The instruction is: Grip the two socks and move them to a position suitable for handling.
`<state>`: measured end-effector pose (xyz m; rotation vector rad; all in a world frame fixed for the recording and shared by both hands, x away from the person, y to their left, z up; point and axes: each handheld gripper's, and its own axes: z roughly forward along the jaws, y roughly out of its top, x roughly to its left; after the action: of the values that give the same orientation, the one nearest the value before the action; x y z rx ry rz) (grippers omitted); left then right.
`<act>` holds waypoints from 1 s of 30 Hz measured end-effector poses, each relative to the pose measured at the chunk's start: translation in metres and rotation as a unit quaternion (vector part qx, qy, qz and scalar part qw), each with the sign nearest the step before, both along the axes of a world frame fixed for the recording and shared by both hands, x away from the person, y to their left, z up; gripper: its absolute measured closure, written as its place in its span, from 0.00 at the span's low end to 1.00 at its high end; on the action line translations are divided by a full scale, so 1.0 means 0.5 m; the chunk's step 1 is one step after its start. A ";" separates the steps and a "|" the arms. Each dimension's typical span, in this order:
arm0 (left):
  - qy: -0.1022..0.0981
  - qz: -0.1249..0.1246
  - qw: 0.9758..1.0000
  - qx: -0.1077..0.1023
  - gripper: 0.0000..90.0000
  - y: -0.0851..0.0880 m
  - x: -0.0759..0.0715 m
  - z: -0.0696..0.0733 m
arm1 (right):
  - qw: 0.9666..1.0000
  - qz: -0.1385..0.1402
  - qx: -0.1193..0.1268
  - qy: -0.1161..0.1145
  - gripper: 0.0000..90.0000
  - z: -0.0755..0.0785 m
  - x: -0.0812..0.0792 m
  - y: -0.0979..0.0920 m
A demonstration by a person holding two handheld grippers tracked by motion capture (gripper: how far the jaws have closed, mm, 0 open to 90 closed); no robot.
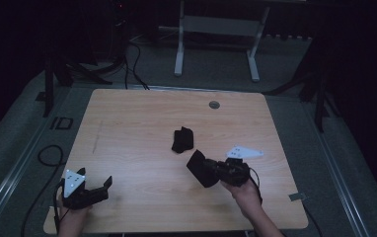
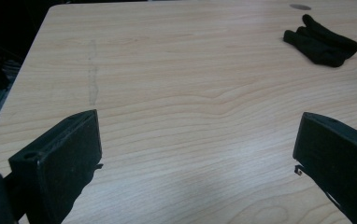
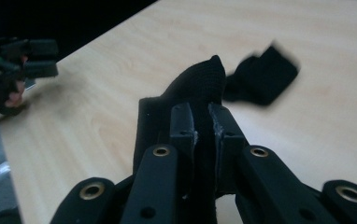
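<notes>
My left gripper (image 1: 94,191) rests at the near left corner of the pale wood-grain table (image 1: 127,123), its two black jaws spread wide with only bare wood between them. I judge I keep it parked there, low and out of the way, ready to help once the other hand brings something over.

Farther right, around the middle of the table, lies one black knitted fabric piece (image 1: 182,139), crumpled and apart from both grippers. From my left gripper it sits far off to the right (image 2: 320,41). It looks like it waits its turn, within easy reach of my right hand.

At the near right, my right gripper (image 1: 207,169) points left toward the middle of the table, its jaws pinched tight on a second black knitted fabric piece (image 3: 196,83). The cloth stands up between the jaws and droops over their left side. I hold it clear of the wood, I think, so it can be carried without dragging.

Counted: two grippers, two dark fabric pieces, one held and one lying, and one table.
</notes>
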<state>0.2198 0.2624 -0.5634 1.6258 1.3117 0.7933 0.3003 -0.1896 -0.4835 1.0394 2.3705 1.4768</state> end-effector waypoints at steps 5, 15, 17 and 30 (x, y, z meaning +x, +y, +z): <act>0.005 -0.016 1.000 0.005 0.02 -0.014 0.002 0.002 | 0.997 -0.058 -0.004 0.043 0.90 -0.089 -0.027 -0.014; 0.004 -0.027 1.000 0.011 0.02 -0.026 0.004 0.002 | 0.985 -0.146 -0.074 0.057 0.87 -0.165 -0.007 -0.037; 0.005 -0.030 0.999 0.011 0.02 -0.028 0.005 0.002 | 0.985 -0.147 -0.078 0.054 0.78 -0.164 -0.009 -0.033; 0.008 -0.085 0.996 0.011 0.02 -0.088 0.000 0.008 | 0.993 -0.098 -0.069 0.004 0.69 -0.060 -0.031 -0.093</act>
<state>0.2197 0.2183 -0.5595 1.7382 1.1611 0.6954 0.2850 -0.2362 -0.5133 1.2038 2.2631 1.2263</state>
